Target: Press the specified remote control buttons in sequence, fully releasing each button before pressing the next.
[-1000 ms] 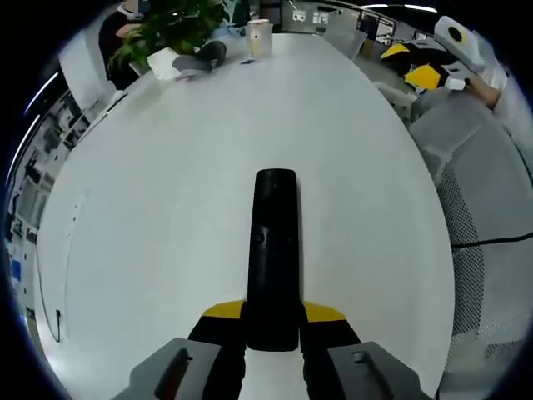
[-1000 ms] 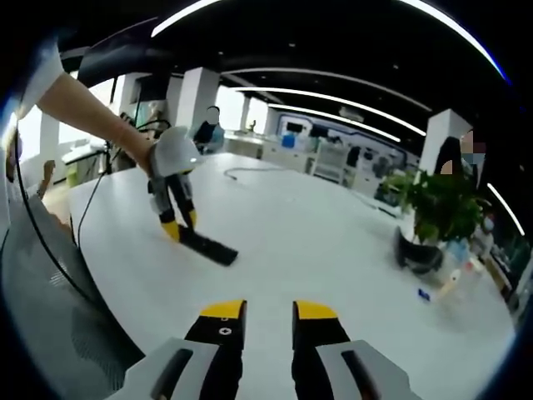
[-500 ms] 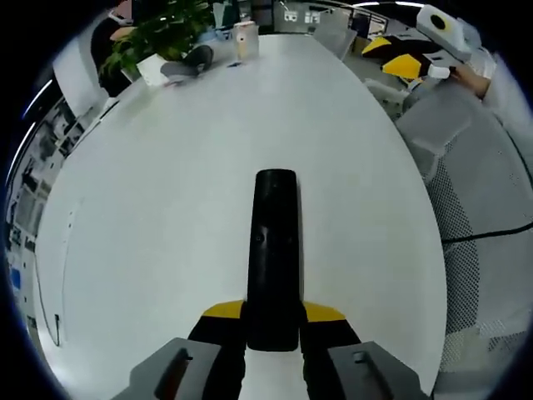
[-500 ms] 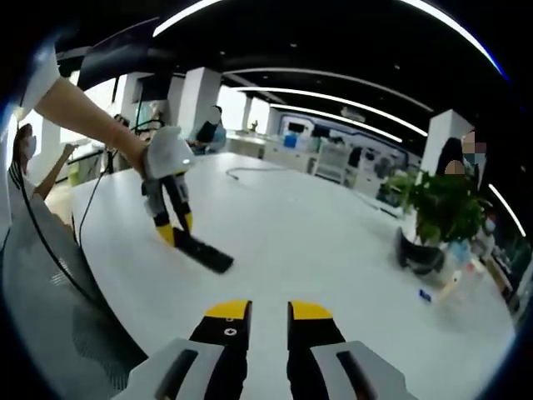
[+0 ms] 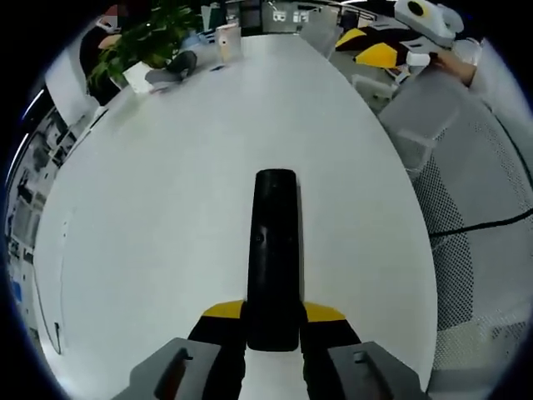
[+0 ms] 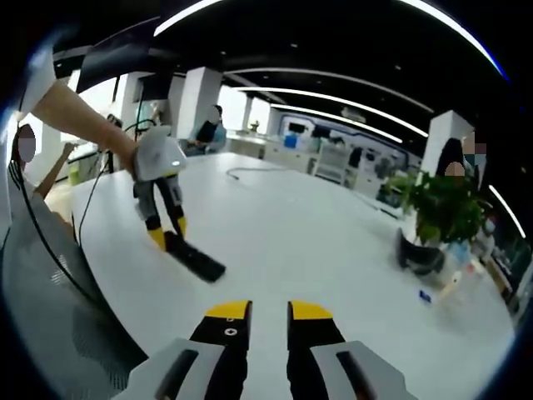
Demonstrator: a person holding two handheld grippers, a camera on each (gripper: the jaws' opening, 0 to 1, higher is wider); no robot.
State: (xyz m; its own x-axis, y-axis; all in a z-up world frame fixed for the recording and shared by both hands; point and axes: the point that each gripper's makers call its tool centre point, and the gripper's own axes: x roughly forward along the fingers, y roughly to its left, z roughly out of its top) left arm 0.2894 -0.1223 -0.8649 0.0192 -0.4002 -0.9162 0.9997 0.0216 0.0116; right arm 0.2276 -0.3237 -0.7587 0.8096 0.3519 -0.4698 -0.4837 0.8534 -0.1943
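Where the remote [image 5: 273,250] lies along the white table [image 5: 166,192], its near end sits clamped between the yellow-tipped jaws of the left gripper [image 5: 272,317], which are closed on it, and its far end points away up the table. From the right gripper view the same remote [image 6: 193,258] shows as a dark bar slanting out from the left gripper [image 6: 164,235], seemingly just above the table or resting on it; which is hard to tell at this distance. A hand [image 6: 127,158] holds that gripper from above. The right gripper [image 6: 269,313] hangs well apart from the remote, its jaws parted by a narrow gap with nothing between them. Far beyond the remote, at the table's far end, stand a plant [image 5: 146,42] and a cup [image 5: 228,40]. Beside the table, right of the remote, is a mesh chair [image 5: 475,208].
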